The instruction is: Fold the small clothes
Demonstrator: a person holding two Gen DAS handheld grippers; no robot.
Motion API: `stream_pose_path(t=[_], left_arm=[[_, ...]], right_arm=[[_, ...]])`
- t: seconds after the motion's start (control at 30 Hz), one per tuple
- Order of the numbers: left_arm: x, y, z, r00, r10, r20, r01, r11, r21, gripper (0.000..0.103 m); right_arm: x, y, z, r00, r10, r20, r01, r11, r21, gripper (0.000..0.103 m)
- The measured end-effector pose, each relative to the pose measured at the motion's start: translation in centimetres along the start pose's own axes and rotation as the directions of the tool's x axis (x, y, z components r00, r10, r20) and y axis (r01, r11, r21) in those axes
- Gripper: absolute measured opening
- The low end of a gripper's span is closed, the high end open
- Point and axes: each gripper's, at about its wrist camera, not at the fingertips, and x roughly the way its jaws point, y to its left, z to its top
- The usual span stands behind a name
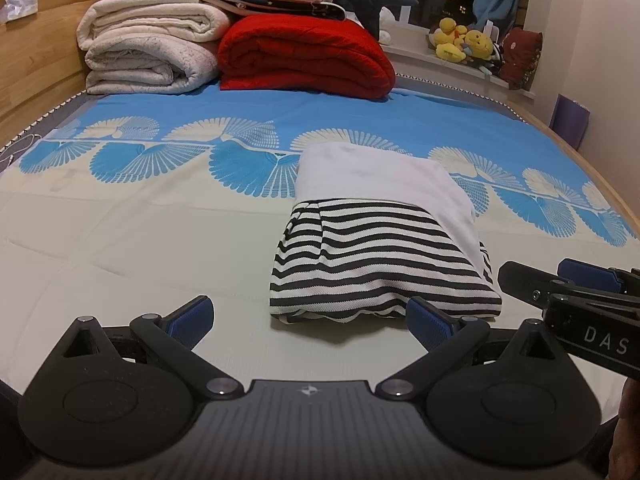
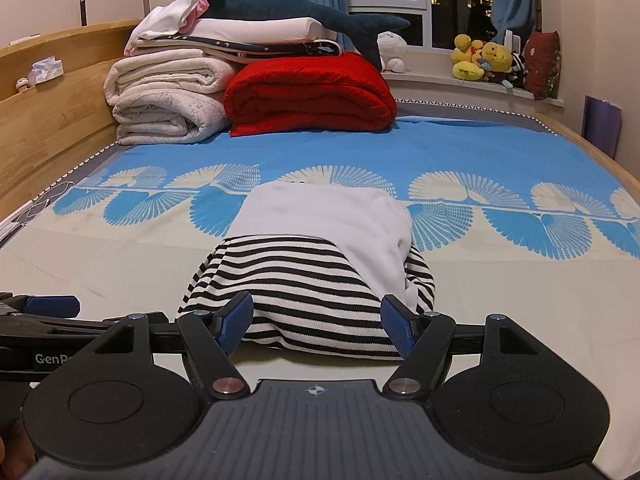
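Note:
A small garment, white on top with a black-and-white striped skirt part [image 1: 376, 264], lies folded in a compact bundle on the bed; it also shows in the right wrist view [image 2: 304, 280]. My left gripper [image 1: 310, 320] is open and empty, just in front of the bundle's near left edge. My right gripper [image 2: 316, 326] is open and empty, its blue pads on either side of the bundle's near edge, touching nothing that I can tell. The right gripper also shows at the right edge of the left wrist view [image 1: 560, 284].
The bed sheet [image 1: 120, 240] is cream near me and blue with fan patterns farther off. Folded white blankets [image 1: 148, 52], a red quilt [image 1: 304, 52] and a plush shark [image 2: 288, 8] are stacked at the far end. Wooden bed rail [image 2: 44, 112] on the left, plush toys [image 2: 484, 60] on the windowsill.

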Motion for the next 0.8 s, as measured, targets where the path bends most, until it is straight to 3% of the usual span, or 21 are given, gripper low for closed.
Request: stream_pose_path(t=[0.8], left_arm=[[0.01,-0.02,-0.01,1.000,0.006,-0.004,-0.006,1.000,-0.001,0.102]], right_arm=[[-0.02,0.09,-0.02,1.000,0.004,0.001,-0.004,1.000,-0.001,0.072]])
